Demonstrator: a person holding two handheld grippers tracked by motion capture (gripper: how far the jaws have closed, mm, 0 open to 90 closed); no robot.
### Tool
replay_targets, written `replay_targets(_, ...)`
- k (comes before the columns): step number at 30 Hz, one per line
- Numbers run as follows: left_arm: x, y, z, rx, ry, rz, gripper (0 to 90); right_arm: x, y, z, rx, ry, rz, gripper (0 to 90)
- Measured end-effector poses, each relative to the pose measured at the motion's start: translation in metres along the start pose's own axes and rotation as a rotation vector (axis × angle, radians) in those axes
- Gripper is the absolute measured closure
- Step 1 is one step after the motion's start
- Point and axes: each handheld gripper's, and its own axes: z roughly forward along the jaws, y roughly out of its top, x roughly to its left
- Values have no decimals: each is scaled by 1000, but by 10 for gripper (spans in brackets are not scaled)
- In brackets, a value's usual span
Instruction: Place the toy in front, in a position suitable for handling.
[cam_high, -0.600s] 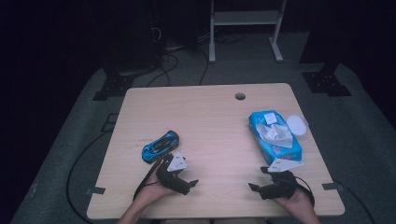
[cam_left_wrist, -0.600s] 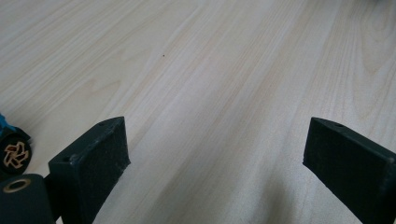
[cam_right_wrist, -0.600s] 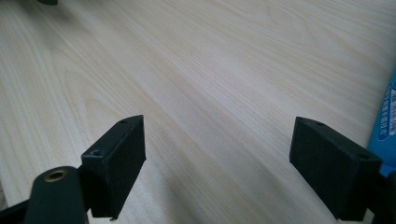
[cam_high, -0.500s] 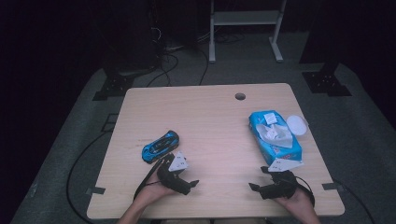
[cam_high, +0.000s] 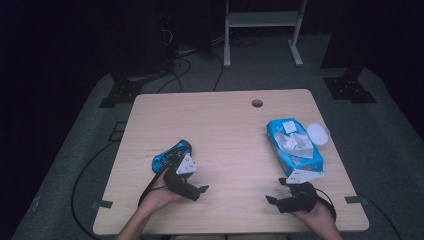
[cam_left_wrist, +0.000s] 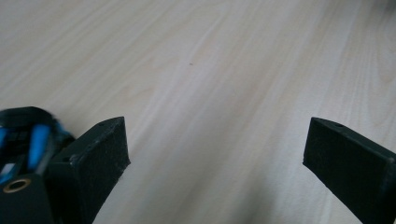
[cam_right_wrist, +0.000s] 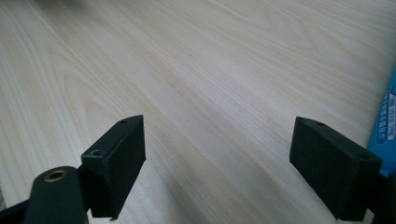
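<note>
A person seated at a pale wooden table (cam_high: 225, 130) holds a two-jaw gripper in each hand, both low over the near edge of the tabletop. The left gripper (cam_high: 199, 191) rests just in front of a blue toy car (cam_high: 170, 154), which lies on the left half of the table, angled toward the far right; the gripper's grey three-cornered plate overlaps the car's near end in the high view. In the left gripper view the jaws stand wide apart with nothing but bare wood between them, and a blurred part of the blue car (cam_left_wrist: 28, 140) shows just outside the left-hand jaw. The right gripper (cam_high: 272, 201) sits at the near right of the table, its jaws likewise spread and released over bare wood in the right gripper view. Just beyond it lies a blue pack of wet wipes (cam_high: 294, 146), its flap raised and a white sheet showing, with a white round lid (cam_high: 317, 133) touching its far right side. The pack's blue edge (cam_right_wrist: 385, 121) shows beside the right-hand jaw. Neither gripper grasps anything.
</note>
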Motion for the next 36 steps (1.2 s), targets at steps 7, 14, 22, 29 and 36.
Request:
replay_targets(7,32,10,-17,30,48,1,60,2,1,-2,4,-2,-10,175)
replay_targets(14,56,14,-24,56,75,0,60,-2,1,-6,-9,-12,-1,175)
replay_targets(22,86,15,-23,146,102,3,60,0,3,-6,-3,-7,-12,173)
replay_targets(29,103,14,-12,231,85,4,60,0,2,-5,-2,0,-9,173)
replay_targets(36,113,5,2,329,51,12,65,1,3,-4,5,7,-12,173)
